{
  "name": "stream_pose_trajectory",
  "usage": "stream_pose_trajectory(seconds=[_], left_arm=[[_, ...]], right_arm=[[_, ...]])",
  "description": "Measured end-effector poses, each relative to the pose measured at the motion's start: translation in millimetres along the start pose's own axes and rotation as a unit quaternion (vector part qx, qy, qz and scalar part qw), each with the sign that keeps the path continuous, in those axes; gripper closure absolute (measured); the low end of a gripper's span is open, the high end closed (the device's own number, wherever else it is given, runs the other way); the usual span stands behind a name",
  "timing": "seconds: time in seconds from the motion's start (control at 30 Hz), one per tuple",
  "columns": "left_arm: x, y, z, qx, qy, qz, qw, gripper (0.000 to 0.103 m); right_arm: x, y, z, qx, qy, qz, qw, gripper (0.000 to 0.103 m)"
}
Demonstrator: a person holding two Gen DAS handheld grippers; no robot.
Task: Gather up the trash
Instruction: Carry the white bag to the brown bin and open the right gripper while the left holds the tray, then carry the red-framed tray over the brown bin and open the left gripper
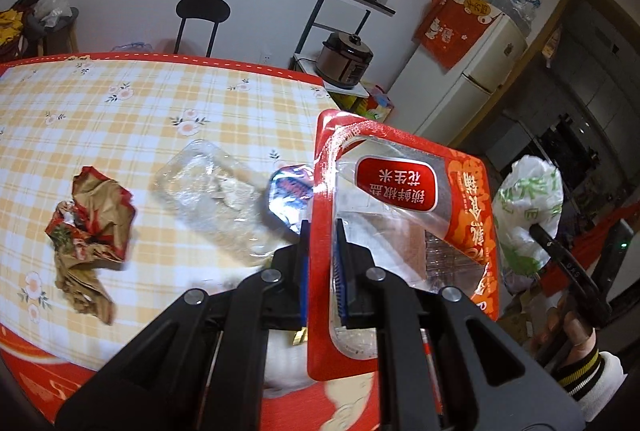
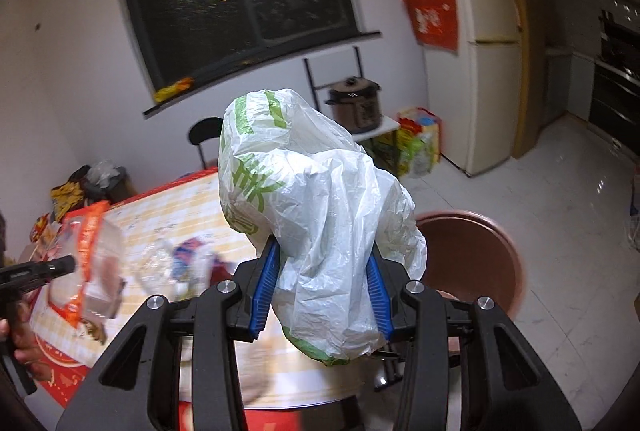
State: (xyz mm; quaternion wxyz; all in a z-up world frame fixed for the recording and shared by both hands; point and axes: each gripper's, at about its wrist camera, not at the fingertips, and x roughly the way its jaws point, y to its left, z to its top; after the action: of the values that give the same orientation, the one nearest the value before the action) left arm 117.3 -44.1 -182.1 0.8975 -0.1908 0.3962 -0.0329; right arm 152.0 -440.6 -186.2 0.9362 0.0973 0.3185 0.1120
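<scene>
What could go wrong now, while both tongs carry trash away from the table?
1. The left tongs pinch the red snack package only at one thin edge; it may swing or slip out.
2. The white plastic bag in the right tongs is soft and bulges above the pads; it could slide free.
3. The crumpled wrapper and the clear plastic tray lie on the table and may be forgotten.

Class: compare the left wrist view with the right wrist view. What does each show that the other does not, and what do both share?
Only the left wrist view shows the crumpled brown and red wrapper on the tablecloth. Only the right wrist view shows the brown round bin on the floor. Both show the left gripper shut on the red peanut package, the right gripper clamping the white plastic bag, and the fridge.
</scene>
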Motion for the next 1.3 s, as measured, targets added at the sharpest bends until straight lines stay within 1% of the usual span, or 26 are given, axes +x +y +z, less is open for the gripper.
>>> stream_pose_trajectory(seconds=[0.13, 0.27, 0.37, 0.43, 0.5, 0.6, 0.67, 0.7, 0.77, 0.83, 0.9, 1.1, 1.3], left_arm=[[13, -32, 0, -0.009, 0.002, 0.014, 0.9999, 0.089], [22, -61, 0, -0.010, 0.001, 0.033, 0.9994, 0.089], [30, -79, 0, -0.017, -0.004, 0.048, 0.9987, 0.089], [35, -86, -1, -0.022, -0.004, 0.055, 0.9983, 0.089], [41, -93, -2, -0.023, 0.000, 0.061, 0.9979, 0.089], [50, -103, -3, -0.022, 0.008, 0.068, 0.9974, 0.089], [56, -112, -3, -0.019, 0.012, 0.070, 0.9973, 0.089], [58, -114, -4, -0.017, 0.013, 0.070, 0.9973, 0.089], [62, -121, -2, -0.011, 0.015, 0.068, 0.9975, 0.089], [68, -129, 1, -0.004, 0.016, 0.065, 0.9977, 0.089], [74, -138, 3, 0.005, 0.017, 0.061, 0.9980, 0.089], [102, -176, 8, 0.041, 0.030, 0.036, 0.9981, 0.089], [141, -219, 8, 0.083, 0.056, 0.012, 0.9950, 0.089]], right_arm=[[23, -51, 8, 0.014, 0.010, -0.012, 1.000, 0.062], [54, -99, 14, 0.035, 0.034, -0.023, 0.999, 0.061], [74, -122, 17, 0.036, 0.051, -0.028, 0.998, 0.057], [85, -134, 19, 0.036, 0.059, -0.024, 0.997, 0.055], [95, -141, 23, 0.033, 0.065, -0.020, 0.997, 0.051], [102, -146, 29, 0.028, 0.063, -0.014, 0.998, 0.037], [102, -147, 35, 0.026, 0.056, -0.006, 0.998, 0.024], [101, -147, 37, 0.023, 0.051, -0.007, 0.998, 0.021], [93, -147, 42, 0.019, 0.037, -0.008, 0.999, 0.012], [84, -147, 49, 0.018, 0.019, -0.008, 1.000, 0.006], [68, -148, 56, 0.013, -0.003, -0.012, 1.000, 0.005], [23, -160, 69, 0.002, -0.049, -0.035, 0.998, 0.005], [-16, -183, 64, 0.015, -0.064, -0.053, 0.996, 0.005]])
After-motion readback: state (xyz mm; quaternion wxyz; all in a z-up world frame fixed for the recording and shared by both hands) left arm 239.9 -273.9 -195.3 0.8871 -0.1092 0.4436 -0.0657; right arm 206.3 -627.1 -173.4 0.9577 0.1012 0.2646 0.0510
